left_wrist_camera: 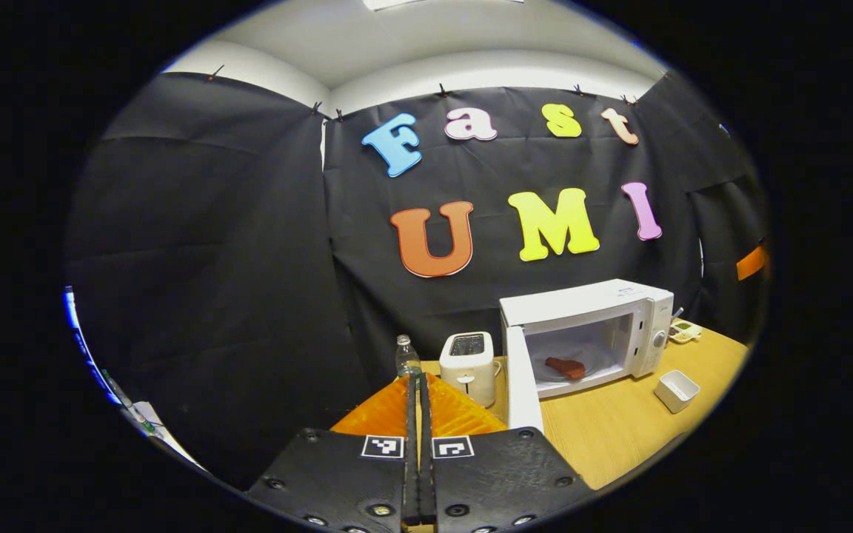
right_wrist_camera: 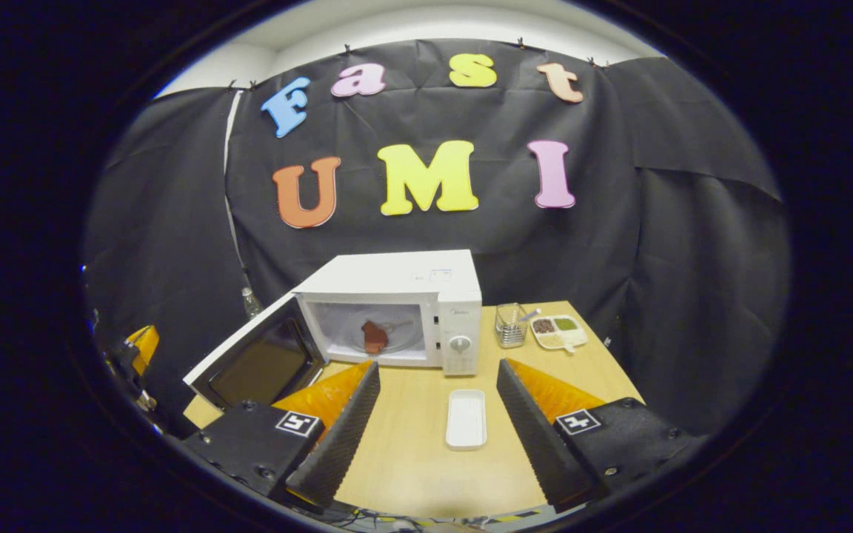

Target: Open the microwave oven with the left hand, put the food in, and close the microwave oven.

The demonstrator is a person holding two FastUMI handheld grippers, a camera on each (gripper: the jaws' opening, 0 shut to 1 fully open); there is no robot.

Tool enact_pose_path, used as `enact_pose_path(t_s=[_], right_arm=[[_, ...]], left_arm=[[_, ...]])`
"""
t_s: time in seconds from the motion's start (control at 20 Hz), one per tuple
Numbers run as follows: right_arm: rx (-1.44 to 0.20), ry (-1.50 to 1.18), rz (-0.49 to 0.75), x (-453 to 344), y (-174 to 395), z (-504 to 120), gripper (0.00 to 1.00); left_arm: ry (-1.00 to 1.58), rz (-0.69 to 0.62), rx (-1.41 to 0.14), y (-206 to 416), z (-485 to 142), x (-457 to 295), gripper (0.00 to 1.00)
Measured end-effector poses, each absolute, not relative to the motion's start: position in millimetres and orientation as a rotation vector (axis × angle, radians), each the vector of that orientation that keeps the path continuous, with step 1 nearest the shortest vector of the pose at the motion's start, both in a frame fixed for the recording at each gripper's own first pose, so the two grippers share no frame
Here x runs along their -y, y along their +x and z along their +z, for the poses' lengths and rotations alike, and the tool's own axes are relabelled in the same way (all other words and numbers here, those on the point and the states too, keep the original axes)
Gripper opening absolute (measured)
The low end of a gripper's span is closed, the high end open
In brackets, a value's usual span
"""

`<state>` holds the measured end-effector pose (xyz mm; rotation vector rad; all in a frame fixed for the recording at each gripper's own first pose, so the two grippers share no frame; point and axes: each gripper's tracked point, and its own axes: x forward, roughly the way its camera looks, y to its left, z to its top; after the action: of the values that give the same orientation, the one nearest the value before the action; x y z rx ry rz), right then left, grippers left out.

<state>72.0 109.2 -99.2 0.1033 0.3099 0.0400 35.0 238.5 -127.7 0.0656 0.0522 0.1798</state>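
The microwave oven [right_wrist_camera: 397,311] stands toward the back edge of the bench [right_wrist_camera: 412,451], its door [right_wrist_camera: 260,363] swung wide on the hinge side. The food [right_wrist_camera: 375,337], a reddish-brown piece, already lies on the plate inside the cavity, so what looks left to do is closing the door.

The left tool [left_wrist_camera: 419,444] has its fingers pressed together with nothing between them, and it hangs near the bench's front edge, short of the door. The right tool [right_wrist_camera: 434,414] is spread wide and empty above the front of the bench, with a small white tray [right_wrist_camera: 466,418] lying between its fingers farther off.

The door is a stiff, flat panel, likely light and free on its hinge, with a smooth face that a fingertip could slide across. It needs no grasp: a push with the closed left tool on the outer face near the free edge, well away from the hinge, should swing it shut until the latch catches. The oven itself seems heavy enough not to shift.
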Motion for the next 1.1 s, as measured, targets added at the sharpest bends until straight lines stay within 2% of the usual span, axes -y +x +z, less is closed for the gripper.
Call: enact_pose_path(t_s=[0.05,0.2,0.25,0.3,0.35,0.85,0.9,0.95,1.0,1.1], right_arm=[[-0.300,0.110,0.043,-108.6,72.7,-94.7,1.00],[-0.308,0.108,0.042,-108.8,71.7,-91.8,1.00],[-0.314,0.111,0.046,-109.7,71.4,-91.8,0.91],[-0.322,0.108,0.047,-110.0,70.9,-92.8,0.91],[-0.327,0.100,0.047,-109.5,69.4,-93.2,1.00],[-0.375,0.035,0.055,-112.7,71.0,-99.3,1.00],[-0.387,0.032,0.063,-114.8,70.3,-102.6,0.91],[-0.395,0.028,0.070,-114.9,70.7,-106.7,0.91],[-0.404,0.026,0.078,-115.9,71.8,-110.0,1.00],[-0.423,0.028,0.092,-113.8,75.1,-116.2,1.00]], left_arm=[[0.059,0.182,-0.055,36.8,-132.0,-238.3,0.00],[0.068,0.185,-0.098,42.4,-160.7,-244.9,0.00],[0.079,0.181,-0.121,44.9,-173.0,-246.8,0.00],[0.093,0.187,-0.139,45.4,-184.2,-248.5,0.00],[0.095,0.178,-0.158,45.4,-195.7,-247.1,0.00],[0.032,0.130,-0.243,49.8,-249.8,-209.9,0.00],[0.031,0.118,-0.246,50.0,-251.3,-201.5,0.00],[0.041,0.108,-0.247,50.6,-252.8,-194.8,0.00],[0.051,0.096,-0.248,52.1,-253.2,-187.2,0.00],[0.052,0.071,-0.251,55.3,-253.2,-168.2,0.00]])
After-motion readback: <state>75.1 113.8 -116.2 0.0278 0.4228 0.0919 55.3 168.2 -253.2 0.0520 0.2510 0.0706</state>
